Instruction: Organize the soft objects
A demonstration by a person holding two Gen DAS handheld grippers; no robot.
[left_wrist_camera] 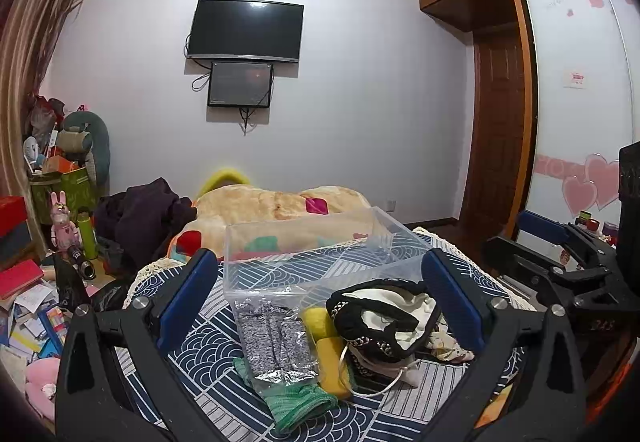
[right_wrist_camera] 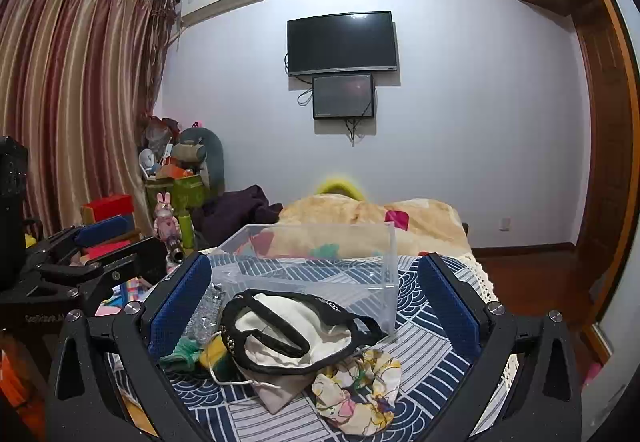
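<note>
Left tongs (left_wrist_camera: 320, 290): spread wide and holding nothing, blue pads apart at the lower left and lower right of the left wrist frame, hovering over the pile.
Right tongs (right_wrist_camera: 314, 300): likewise released and empty, framing the pile from the right wrist view; they also show at the right edge of the left wrist frame.
Bed cover (left_wrist_camera: 200, 334): navy and white wave-and-stripe cloth carrying everything, filling the lower centre of both frames.
Clear plastic bin (left_wrist_camera: 320, 242): open-topped and see-through, standing on the bed cover just behind the pile at mid-frame.
Black-trimmed cream pouch (right_wrist_camera: 296, 326): slumped in front of the bin at lower centre, its white drawstring trailing towards the lower edge.
Floral scrunchie (right_wrist_camera: 356, 390): touching the pouch at its lower right.
Packet of grey socks (left_wrist_camera: 276, 342): flat in a clear wrapper, left of the pouch, lying over a green knit item (left_wrist_camera: 300, 402).
Yellow soft pieces (left_wrist_camera: 328, 346): wedged between the sock packet and the pouch.
Fleece blanket (left_wrist_camera: 272, 206): tan with coloured patches, heaped behind the bin.
Wall: television (left_wrist_camera: 246, 30) at upper centre, a smaller screen right below it.
</note>
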